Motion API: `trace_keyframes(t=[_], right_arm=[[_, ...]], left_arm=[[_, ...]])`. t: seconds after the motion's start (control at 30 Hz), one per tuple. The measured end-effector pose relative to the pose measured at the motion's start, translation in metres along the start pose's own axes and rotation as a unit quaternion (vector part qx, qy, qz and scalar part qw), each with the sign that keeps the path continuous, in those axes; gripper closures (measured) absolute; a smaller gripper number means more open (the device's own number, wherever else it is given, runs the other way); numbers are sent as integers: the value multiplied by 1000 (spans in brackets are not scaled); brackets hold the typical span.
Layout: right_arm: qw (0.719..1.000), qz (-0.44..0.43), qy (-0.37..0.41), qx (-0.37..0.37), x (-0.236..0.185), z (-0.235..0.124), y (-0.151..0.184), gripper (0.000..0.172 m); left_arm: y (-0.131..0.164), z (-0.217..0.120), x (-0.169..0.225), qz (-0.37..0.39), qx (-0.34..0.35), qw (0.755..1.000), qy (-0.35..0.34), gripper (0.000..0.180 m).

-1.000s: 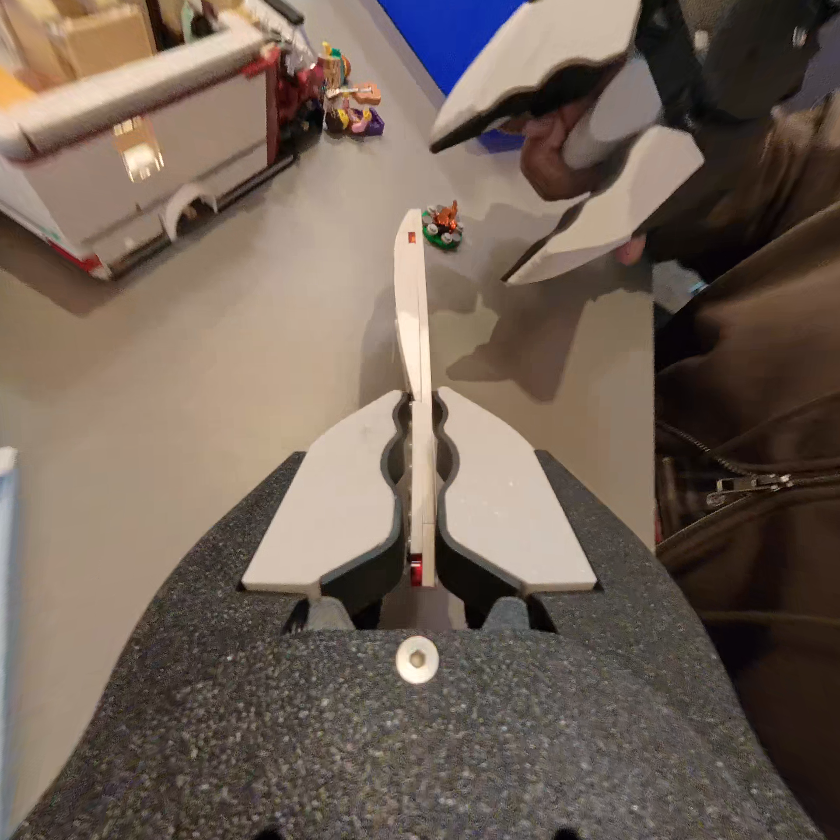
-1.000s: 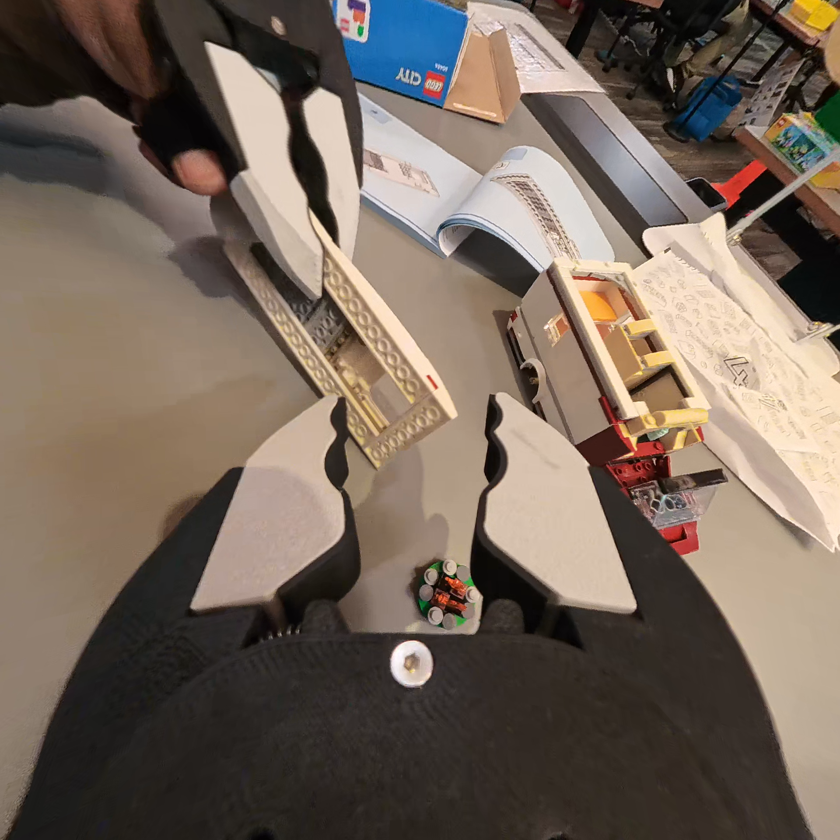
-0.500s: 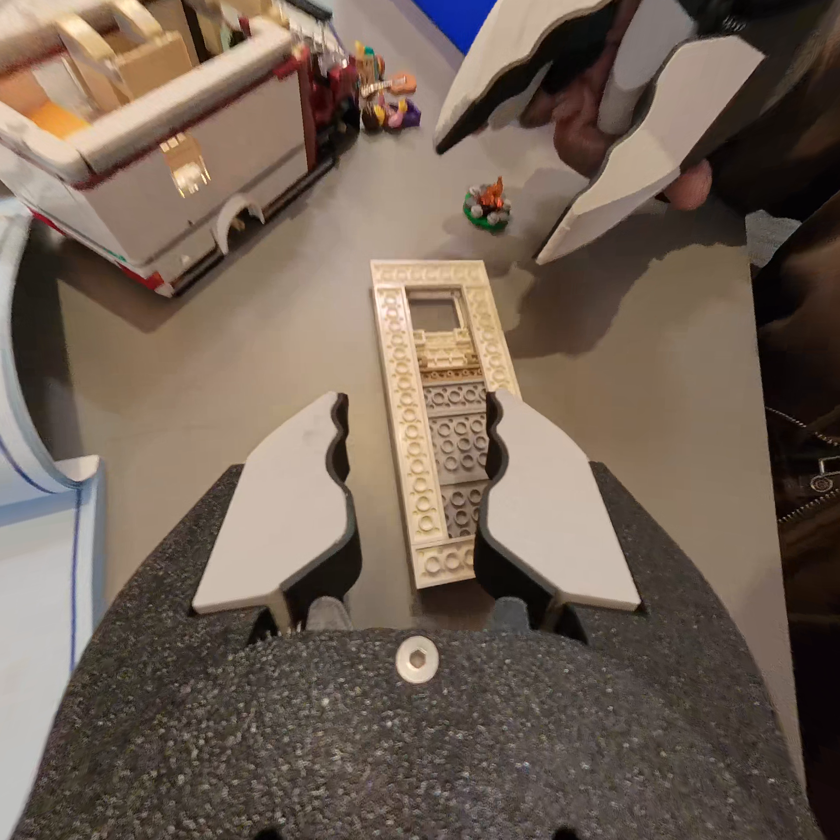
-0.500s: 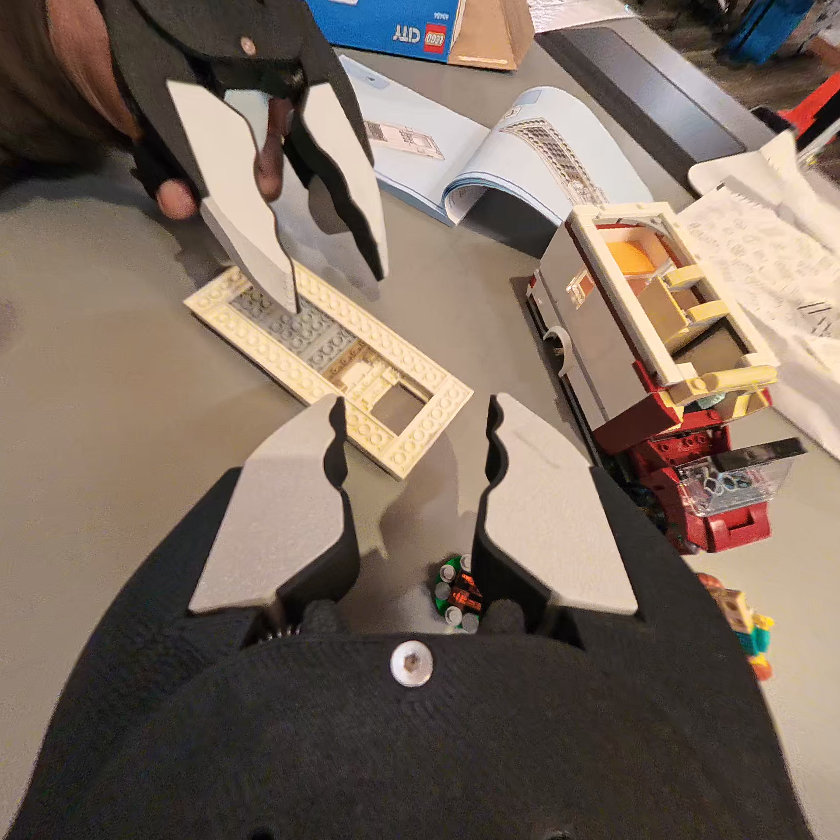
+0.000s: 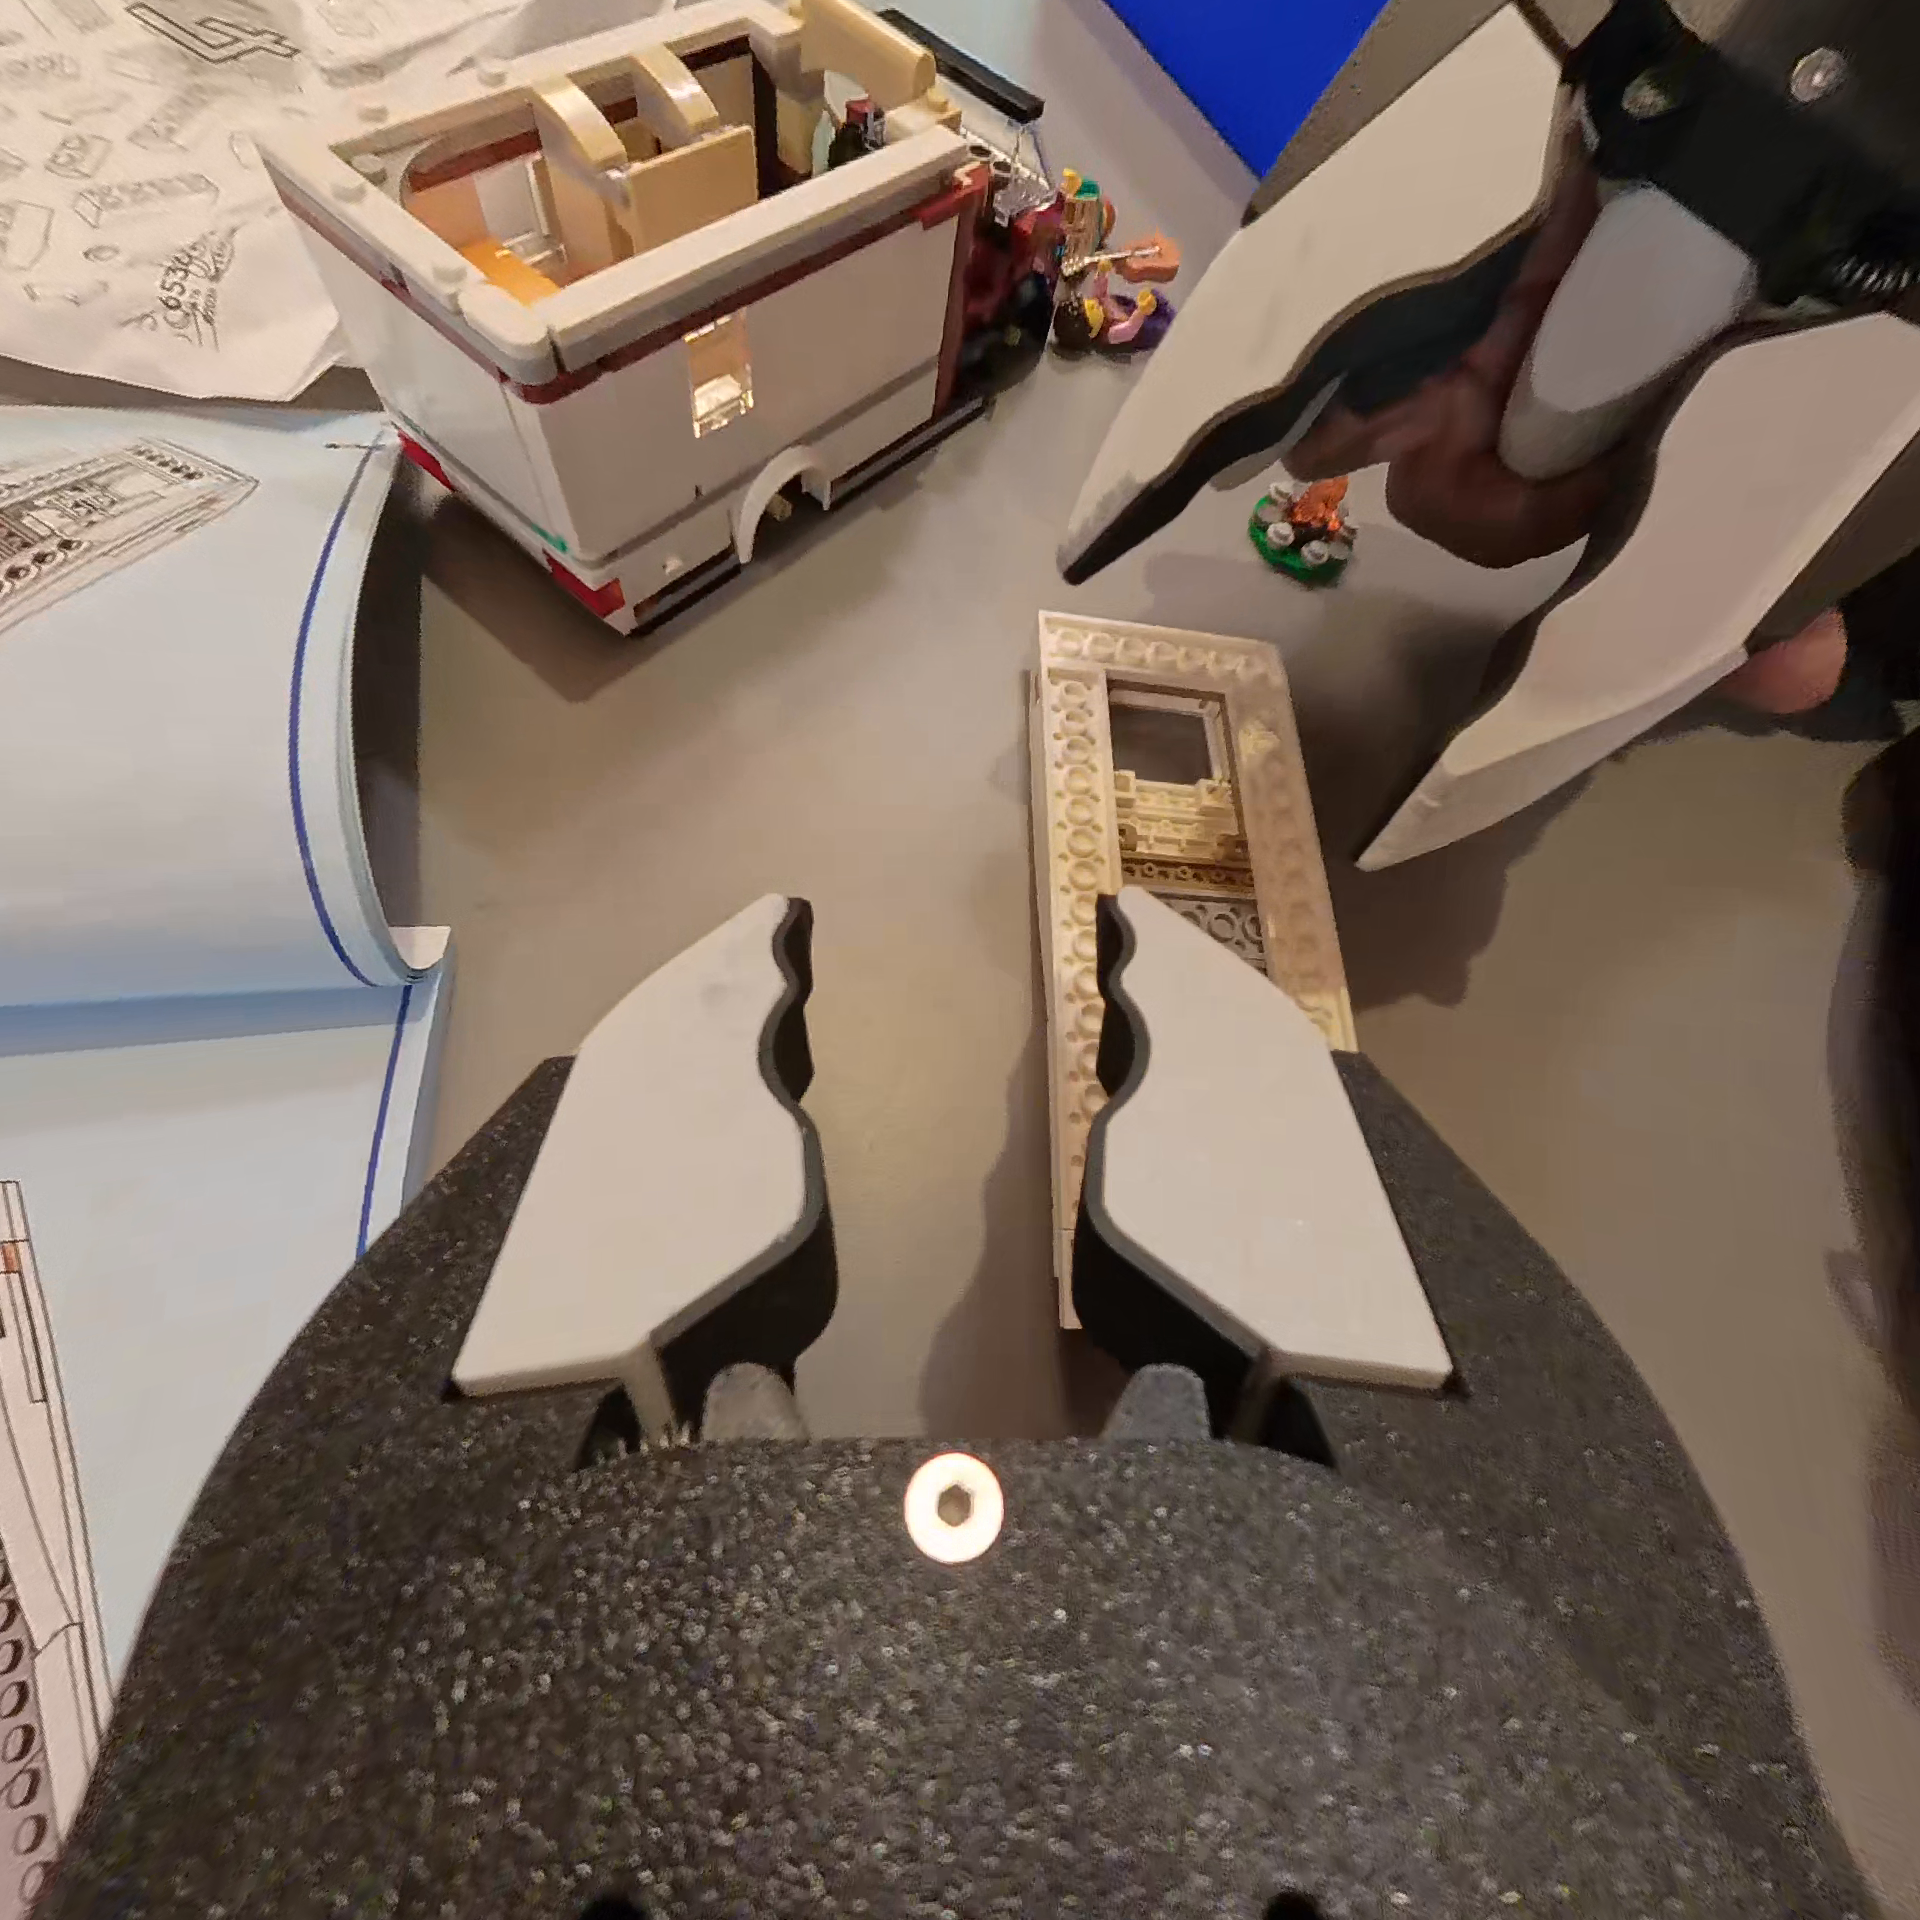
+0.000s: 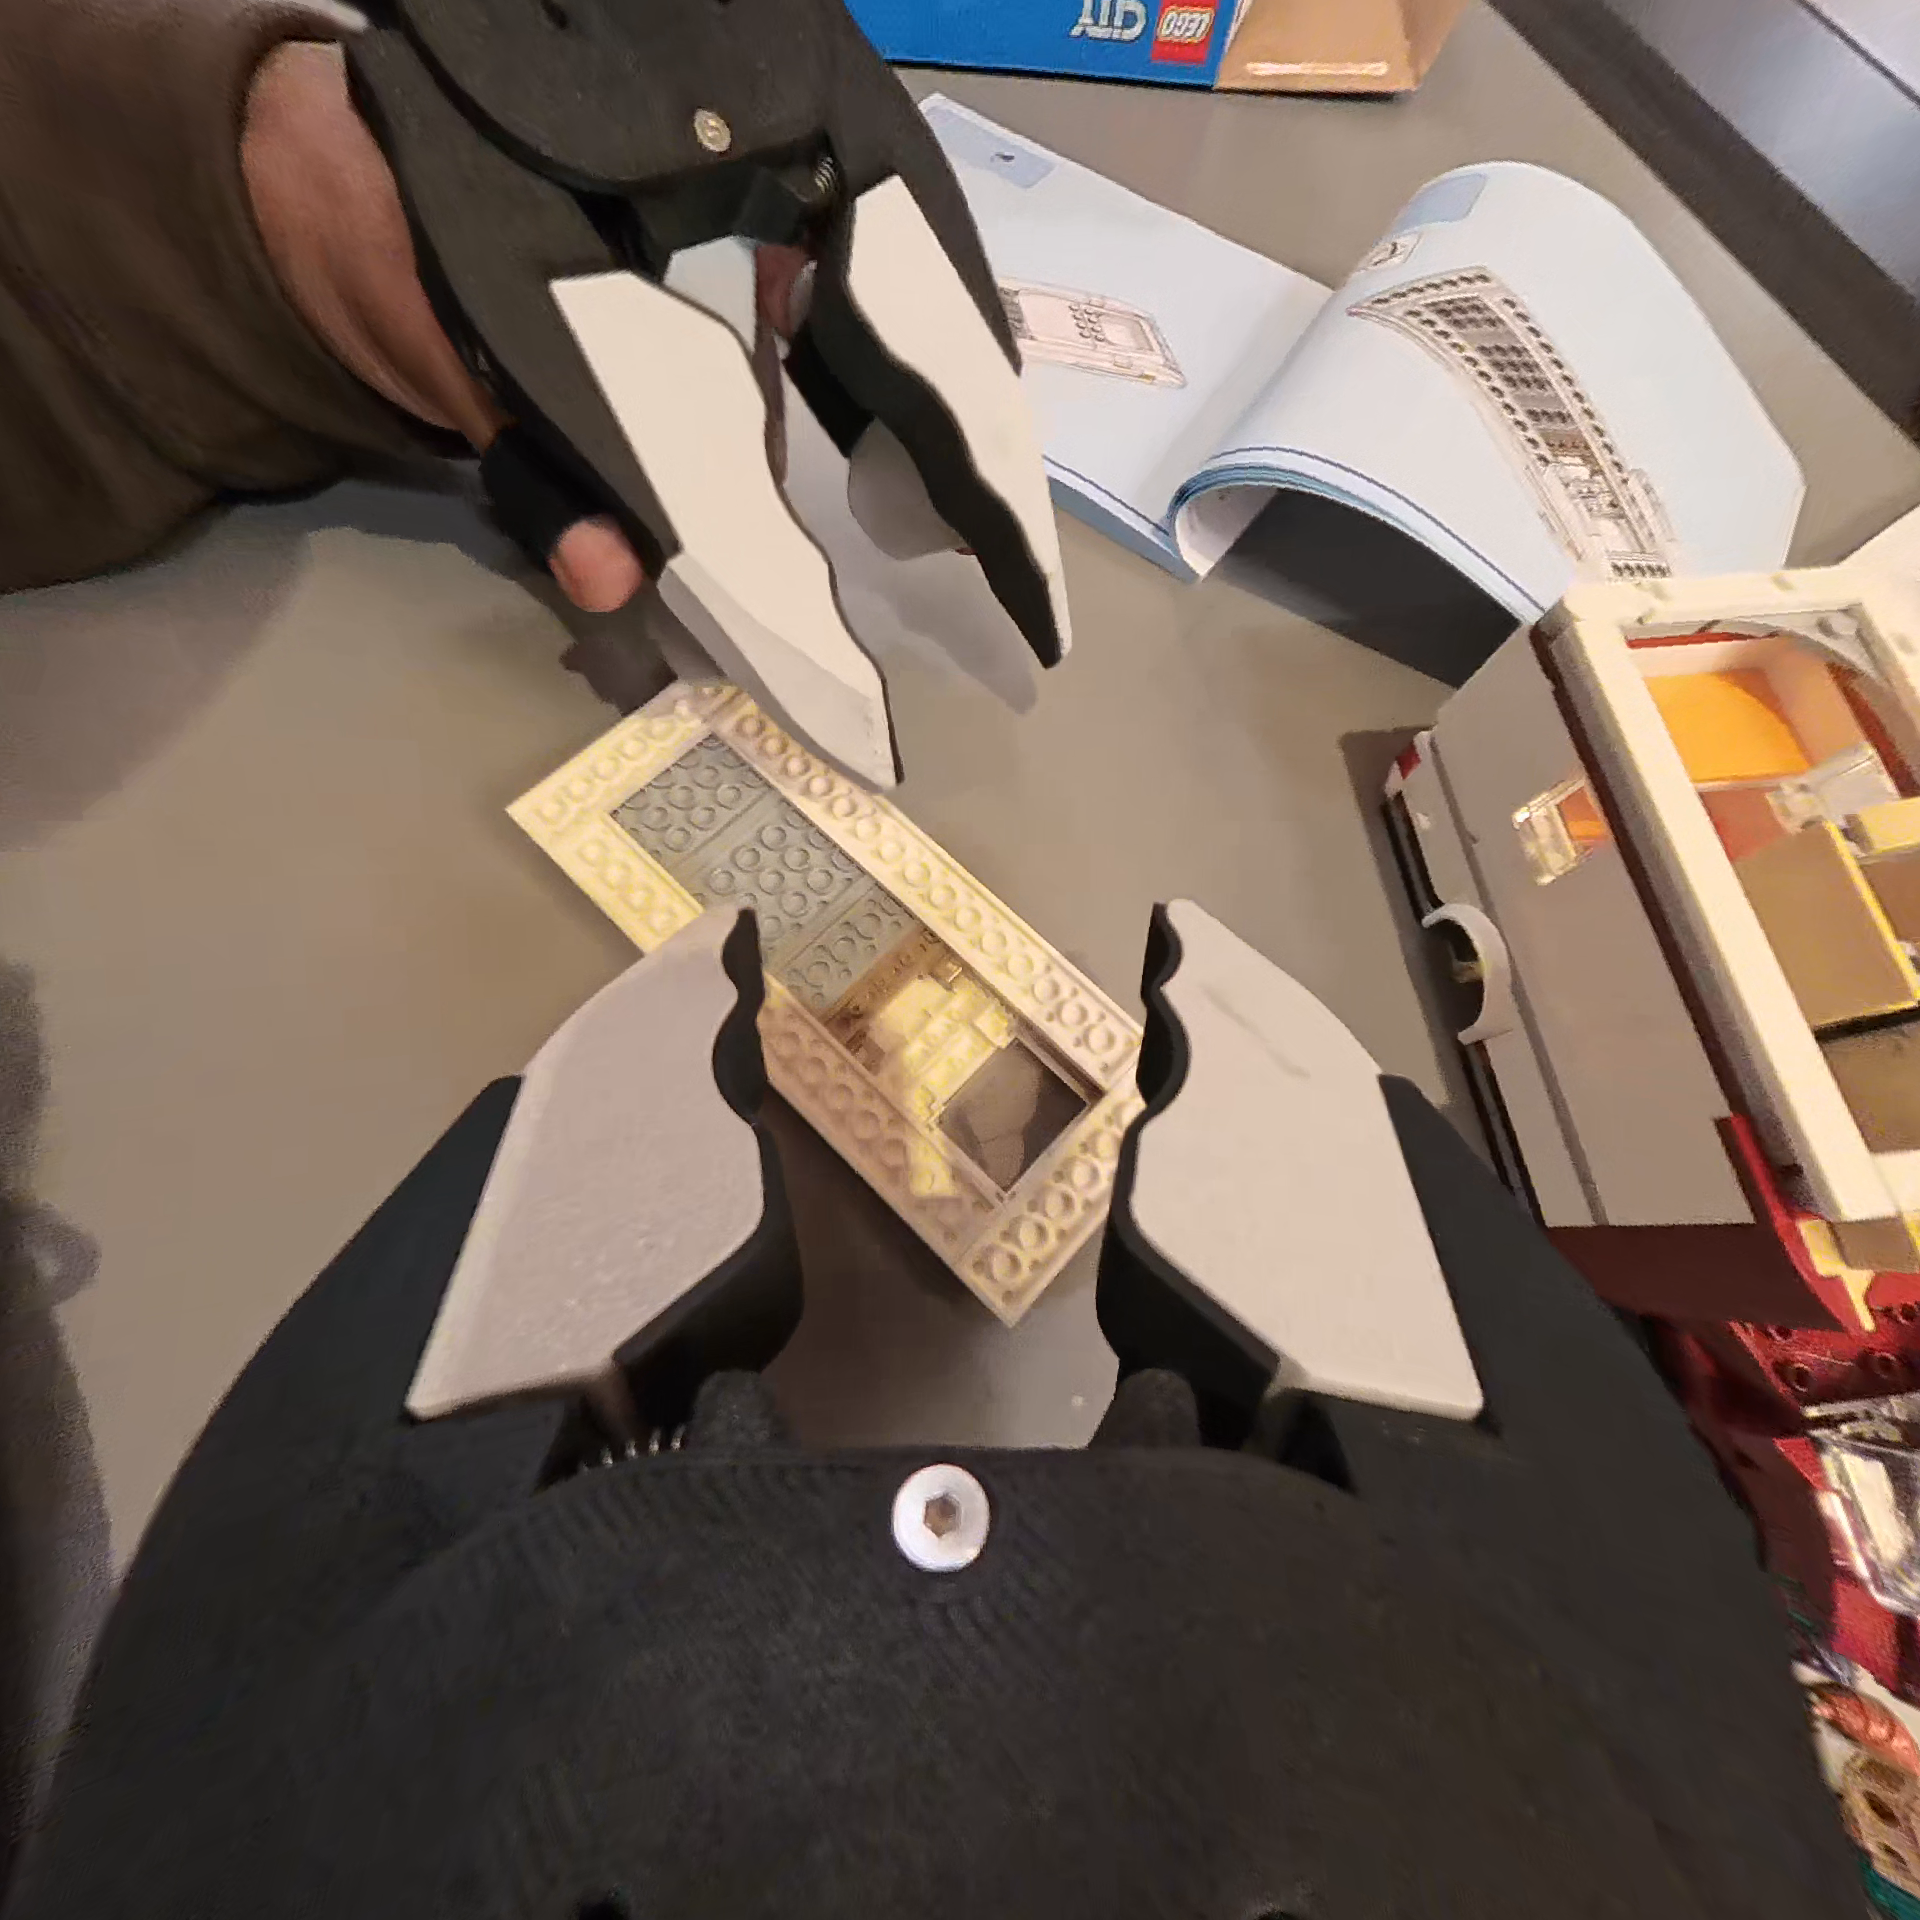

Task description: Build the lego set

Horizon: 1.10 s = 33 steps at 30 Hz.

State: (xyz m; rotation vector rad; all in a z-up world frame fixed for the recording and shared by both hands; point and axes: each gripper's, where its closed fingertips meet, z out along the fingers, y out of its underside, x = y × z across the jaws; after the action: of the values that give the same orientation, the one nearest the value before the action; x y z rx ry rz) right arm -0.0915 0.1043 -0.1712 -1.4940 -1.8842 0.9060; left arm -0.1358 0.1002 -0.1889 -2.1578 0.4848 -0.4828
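While the cream plate (image 5: 1081, 790) is lying flat on the desk (image 5: 727, 779), studs up, neither pair of tongs is actually gripping it. The left tongs (image 5: 951, 914) are sitting open with only bare desk showing between the fingers. The plate is off to their right side, with one long edge running under the right finger. The right tongs (image 6: 945, 925) are gaping wide over the plate's other end, the one with the square window hole. That end is showing between the fingers, but no pad is pressing on it. So the plate is resting on its own, with both tongs pointing at it from opposite ends.

Around it, the roofless camper model (image 5: 665, 312) is standing just beyond the plate, well clear of it. A little campfire piece (image 5: 1304, 525) is sitting near the window end. The open booklet (image 5: 156, 675) is lying by the left tongs, and a couple of minifigures (image 5: 1101, 281) are parked behind the camper.
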Motion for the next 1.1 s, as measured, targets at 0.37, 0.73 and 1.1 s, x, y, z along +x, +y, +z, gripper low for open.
trace_keyframes(t=[0.37, 0.73, 1.1], right_arm=[[998, 44, 32, -29, 20, 2, 5, 101], [997, 37, 56, -48, 25, -10, 10, 100], [990, 27, 113, -85, 33, -71, 37, 101]], left_arm=[[2, -7, -12, -30, 7, 999, -21, 128], [3, -6, -11, -19, 2, 999, -27, 130], [3, -5, -10, -11, 2, 999, -34, 131]])
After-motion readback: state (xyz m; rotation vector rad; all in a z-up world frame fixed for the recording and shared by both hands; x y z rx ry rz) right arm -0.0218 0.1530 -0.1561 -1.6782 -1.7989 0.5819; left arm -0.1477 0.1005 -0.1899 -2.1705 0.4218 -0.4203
